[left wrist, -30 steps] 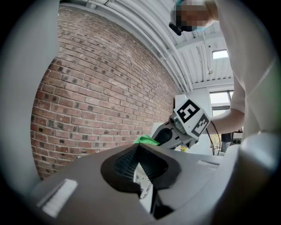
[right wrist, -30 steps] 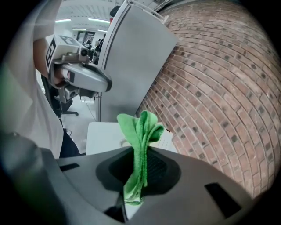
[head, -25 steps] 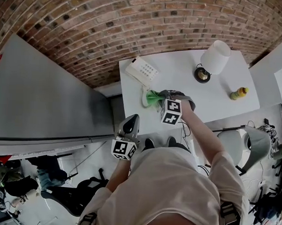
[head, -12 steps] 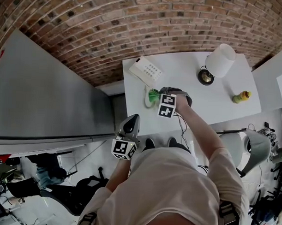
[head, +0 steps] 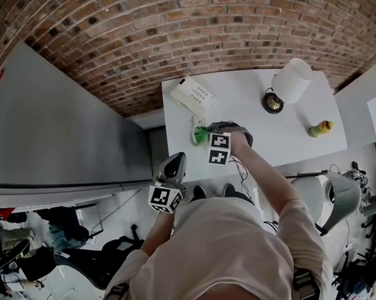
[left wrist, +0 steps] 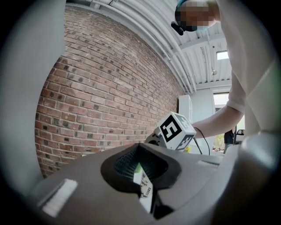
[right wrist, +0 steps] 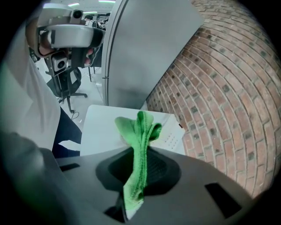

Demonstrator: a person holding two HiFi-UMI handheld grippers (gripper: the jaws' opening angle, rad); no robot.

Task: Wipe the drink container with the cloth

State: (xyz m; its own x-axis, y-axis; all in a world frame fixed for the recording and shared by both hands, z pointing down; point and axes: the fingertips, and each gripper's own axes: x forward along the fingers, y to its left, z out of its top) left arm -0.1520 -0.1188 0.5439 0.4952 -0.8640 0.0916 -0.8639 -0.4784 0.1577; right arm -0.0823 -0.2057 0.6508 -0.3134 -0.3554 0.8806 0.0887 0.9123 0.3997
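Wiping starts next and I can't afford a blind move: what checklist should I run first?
1. Green cloth clamped in right gripper: ok.
2. Bottle in view on table: ok.
3. Cloth touching bottle: not ok, well apart.
4. Left gripper free for the bottle: not ok, shut on a printed tag, off the table.
5. Lamp clear of the route: cannot tell.

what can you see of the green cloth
The green cloth is a bright, fuzzy, microfibre-looking rag bunched into lengthwise folds. The right gripper is shut on it: folds stick out past the jaws and a strip runs back between them. It is over the white table's left part; whether it touches anything there is unclear.
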